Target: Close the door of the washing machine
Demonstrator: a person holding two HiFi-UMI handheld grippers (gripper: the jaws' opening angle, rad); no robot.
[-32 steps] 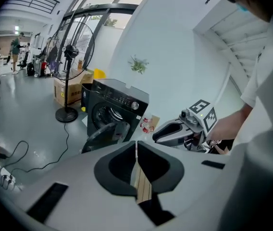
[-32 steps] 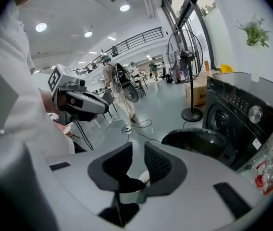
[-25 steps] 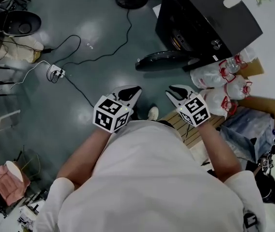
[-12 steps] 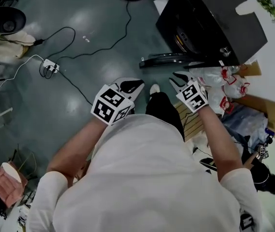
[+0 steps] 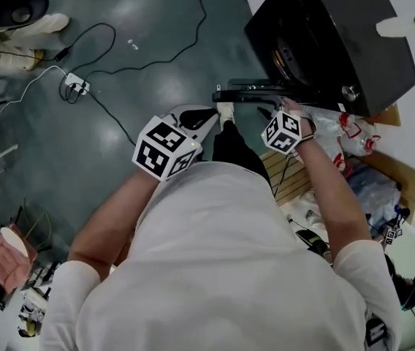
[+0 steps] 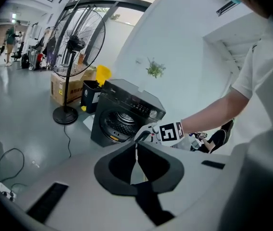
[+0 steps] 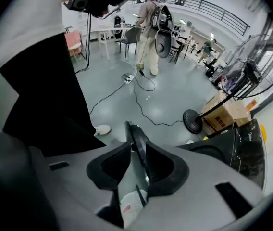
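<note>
The dark washing machine [image 5: 332, 42] stands at the upper right of the head view, its round door [image 5: 248, 92] swung open and seen edge-on. My right gripper [image 5: 275, 110] points steeply down at that door. In the right gripper view the door's rim [image 7: 134, 134] stands between the jaws, close to the right pad, and the jaws are opening. My left gripper [image 5: 199, 115] hangs to the left of the door, shut and holding nothing. The left gripper view shows its tips [image 6: 136, 146] meeting, with the machine's open drum [image 6: 119, 124] beyond.
Black cables and a white power strip [image 5: 76, 88] lie on the floor at the left. Filled plastic bags [image 5: 346, 126], a wooden pallet [image 5: 288, 178] and cardboard [image 5: 390, 170] crowd the machine's right side. A standing fan [image 6: 71, 81] and boxes stand behind the machine.
The person has stepped closer to the machine. Both grippers moved toward it; the right one dropped, rolled and now straddles the door's rim.
</note>
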